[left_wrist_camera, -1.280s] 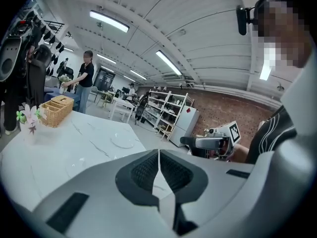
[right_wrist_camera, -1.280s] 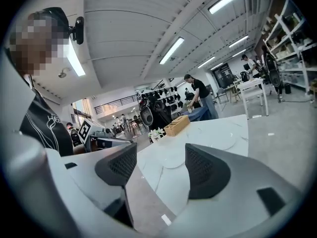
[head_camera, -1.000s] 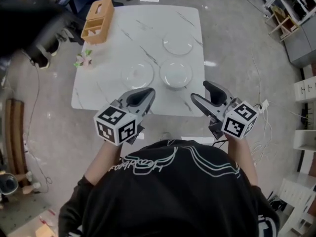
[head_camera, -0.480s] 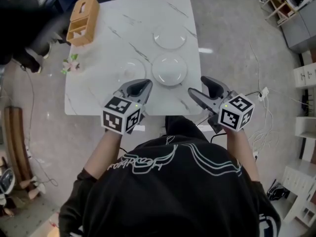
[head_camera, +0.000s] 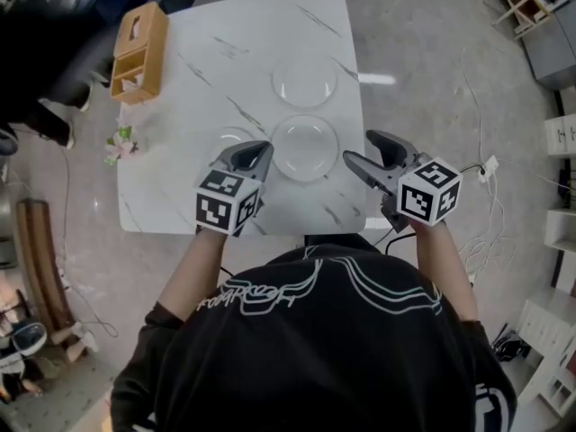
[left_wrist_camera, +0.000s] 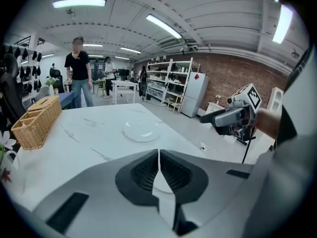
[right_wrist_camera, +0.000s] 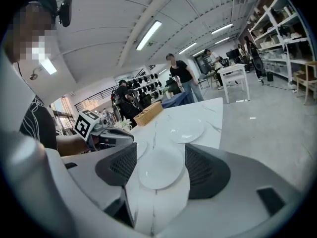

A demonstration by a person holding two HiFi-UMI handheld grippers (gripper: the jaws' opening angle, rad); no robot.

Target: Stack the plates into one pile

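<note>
Three clear glass plates lie apart on the white marble table (head_camera: pixel 193 61): a far plate (head_camera: pixel 304 81), a middle plate (head_camera: pixel 304 148) and a left plate (head_camera: pixel 225 139) partly hidden under my left gripper (head_camera: pixel 256 154). That gripper is shut and empty over the table's near part; in its own view the left gripper (left_wrist_camera: pixel 158 155) has jaws that meet, and the far plate (left_wrist_camera: pixel 141 131) lies ahead. My right gripper (head_camera: pixel 358 148) is open just right of the middle plate, at the table's right edge. Between the right gripper's (right_wrist_camera: pixel 159 163) spread jaws I see the middle plate (right_wrist_camera: pixel 161 168) and the far plate (right_wrist_camera: pixel 187 130).
A wicker basket (head_camera: pixel 139 41) stands at the table's far left corner, and a small flower (head_camera: pixel 119 142) sits at its left edge. People stand beyond the table (left_wrist_camera: pixel 79 71). Shelves (left_wrist_camera: pixel 173 86) line the back of the room. Cables lie on the floor at right (head_camera: pixel 477 174).
Both grippers have come forward from short of the table's near edge to over its near part. The left gripper now covers part of the left plate. The plates have not moved.
</note>
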